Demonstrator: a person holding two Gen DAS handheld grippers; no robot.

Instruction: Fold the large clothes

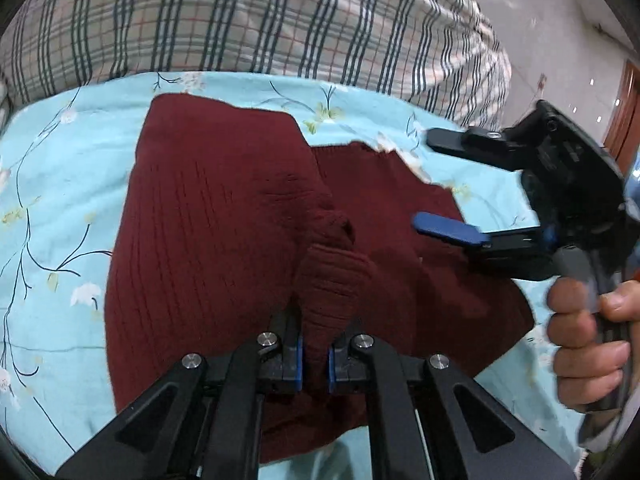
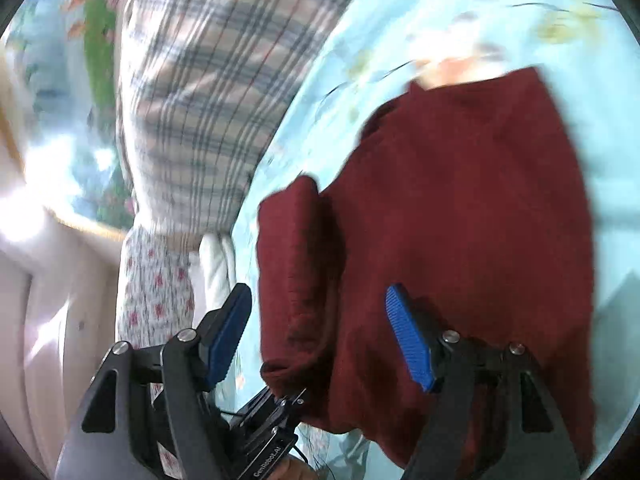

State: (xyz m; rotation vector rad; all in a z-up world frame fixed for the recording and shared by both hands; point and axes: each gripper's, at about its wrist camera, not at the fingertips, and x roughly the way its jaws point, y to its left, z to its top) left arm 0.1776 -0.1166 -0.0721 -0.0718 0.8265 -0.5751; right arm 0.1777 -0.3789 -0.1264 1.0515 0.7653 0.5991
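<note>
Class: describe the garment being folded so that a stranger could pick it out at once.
Start at the light blue floral bedsheet. On it, below the plaid quilt, lies the sweater: dark red ribbed knit, the only plain-coloured fabric there.

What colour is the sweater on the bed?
The sweater is dark red, a maroon knit. It shows best in the left wrist view.

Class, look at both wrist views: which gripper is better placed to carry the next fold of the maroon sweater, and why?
Probably left. The left gripper is shut on a bunched fold of the maroon sweater, while the right gripper is open with nothing pressed between its pads.
</note>
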